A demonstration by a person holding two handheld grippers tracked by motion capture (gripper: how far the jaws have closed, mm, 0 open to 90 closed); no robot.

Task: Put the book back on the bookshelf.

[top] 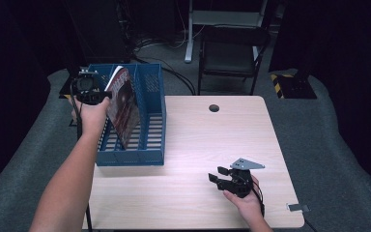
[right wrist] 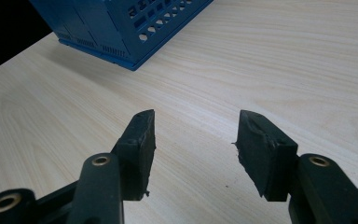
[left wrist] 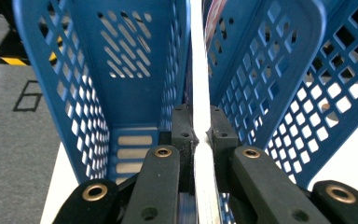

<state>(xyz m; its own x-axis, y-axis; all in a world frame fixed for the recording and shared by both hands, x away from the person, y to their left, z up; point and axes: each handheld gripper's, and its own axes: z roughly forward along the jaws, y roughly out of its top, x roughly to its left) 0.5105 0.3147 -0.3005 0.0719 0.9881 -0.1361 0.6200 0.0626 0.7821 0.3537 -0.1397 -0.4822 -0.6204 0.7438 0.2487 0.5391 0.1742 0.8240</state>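
Observation:
A magazine [top: 123,104] with a dark red cover stands tilted in the blue perforated file rack [top: 152,121] at the table's left side. My left gripper [top: 91,89] is shut on its upper edge. In the left gripper view the white page edge of the magazine [left wrist: 199,70] runs up between the pinched jaws of that gripper [left wrist: 202,135], with rack [left wrist: 121,65] walls on both sides. My right gripper [top: 218,178] rests low over the table near the front right, open, nothing between its jaws. The right gripper view has the right gripper [right wrist: 196,135] over bare wood.
The light wood table [top: 207,140] has a small dark cable hole [top: 214,108] near its far edge. A corner of the blue rack [right wrist: 121,28] lies ahead of my right gripper. A dark folding chair [top: 232,53] stands on the grey floor behind the table.

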